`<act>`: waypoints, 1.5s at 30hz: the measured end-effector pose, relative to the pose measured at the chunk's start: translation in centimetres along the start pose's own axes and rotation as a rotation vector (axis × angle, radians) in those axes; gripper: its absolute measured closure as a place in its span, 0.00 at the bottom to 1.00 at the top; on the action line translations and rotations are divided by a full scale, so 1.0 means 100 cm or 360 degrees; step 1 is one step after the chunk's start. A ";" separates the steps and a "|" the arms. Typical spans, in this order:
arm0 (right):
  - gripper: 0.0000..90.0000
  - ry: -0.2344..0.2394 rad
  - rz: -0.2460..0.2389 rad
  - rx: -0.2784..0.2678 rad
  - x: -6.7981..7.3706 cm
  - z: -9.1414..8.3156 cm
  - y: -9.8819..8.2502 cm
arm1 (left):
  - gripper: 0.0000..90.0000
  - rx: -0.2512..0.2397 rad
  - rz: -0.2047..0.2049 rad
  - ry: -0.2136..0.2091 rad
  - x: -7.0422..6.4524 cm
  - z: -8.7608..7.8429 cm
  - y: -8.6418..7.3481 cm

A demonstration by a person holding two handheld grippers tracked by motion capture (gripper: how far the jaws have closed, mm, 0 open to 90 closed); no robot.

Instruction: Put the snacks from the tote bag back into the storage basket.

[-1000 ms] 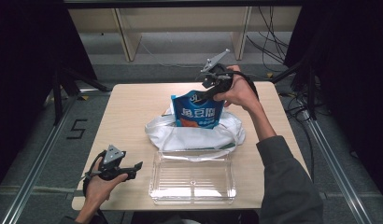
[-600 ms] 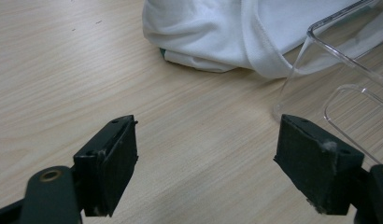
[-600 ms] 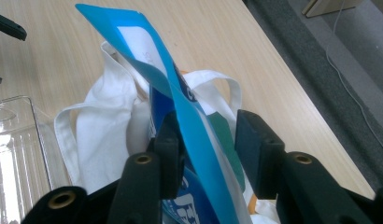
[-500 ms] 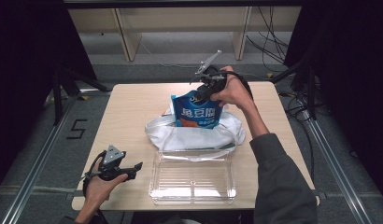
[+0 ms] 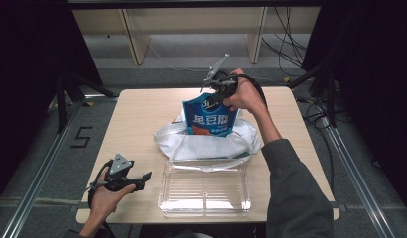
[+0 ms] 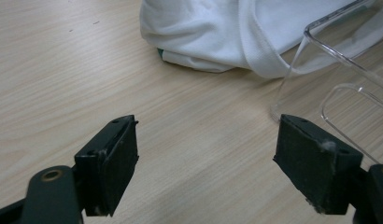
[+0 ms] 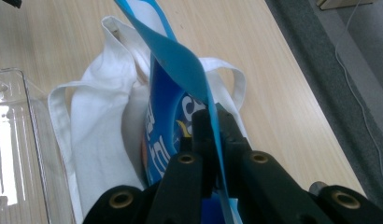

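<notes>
A blue snack bag (image 5: 209, 118) with white lettering stands upright, its lower part inside a white cloth tote bag (image 5: 207, 144) lying on the table. My right gripper (image 5: 215, 92) is shut on the blue bag's top edge; in the right gripper view the blue bag's thin edge (image 7: 185, 65) runs between the closed jaws of the right gripper (image 7: 216, 135). My left gripper (image 5: 140, 177) rests near the table's front left, open, nothing between its pads (image 6: 115, 158). It points toward the tote bag (image 6: 217, 32).
A clear plastic tray (image 5: 205, 188) lies at the table's front edge just before the tote; its corner (image 6: 320, 60) sits right of the left gripper. The wooden table (image 5: 137, 119) has bare room on its left side. Shelving and cables lie beyond the far edge.
My right gripper has moved a little left and tilted, keeping hold of the blue bag's top. The left gripper has stayed put.
</notes>
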State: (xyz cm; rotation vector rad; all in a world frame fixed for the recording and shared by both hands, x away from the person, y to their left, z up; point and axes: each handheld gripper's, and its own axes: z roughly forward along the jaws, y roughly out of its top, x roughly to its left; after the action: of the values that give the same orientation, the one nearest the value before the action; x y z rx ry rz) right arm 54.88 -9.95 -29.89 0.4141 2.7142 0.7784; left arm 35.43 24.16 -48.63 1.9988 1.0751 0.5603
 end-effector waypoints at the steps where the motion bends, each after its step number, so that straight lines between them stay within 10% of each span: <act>1: 1.00 0.0002 -0.0019 0.0002 0.000 0.000 0.000 | 0.23 -0.0032 -0.0038 0.0000 -0.002 0.002 -0.001; 14: 1.00 -0.0001 -0.0100 0.0011 0.001 -0.009 0.007 | 0.23 -0.0008 -0.0010 0.0009 0.001 0.000 0.000; 33: 1.00 -0.0190 -0.0187 -0.0089 0.010 -0.082 0.040 | 0.24 -0.0042 -0.0065 0.0019 0.001 0.004 -0.001; 40: 1.00 -0.0179 -0.0220 -0.0106 0.019 -0.103 0.045 | 0.24 0.0002 0.0003 0.0049 0.007 0.003 -0.002; 45: 1.00 -0.0151 -0.0193 -0.0108 0.030 -0.113 0.042 | 0.24 -0.0015 -0.0060 0.0068 0.008 0.004 -0.003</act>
State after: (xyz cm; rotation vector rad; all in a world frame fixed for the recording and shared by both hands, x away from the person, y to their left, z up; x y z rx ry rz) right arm 49.06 -10.74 -19.00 0.2617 2.5897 0.7940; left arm 36.00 24.75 -49.11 1.9620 1.1316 0.5894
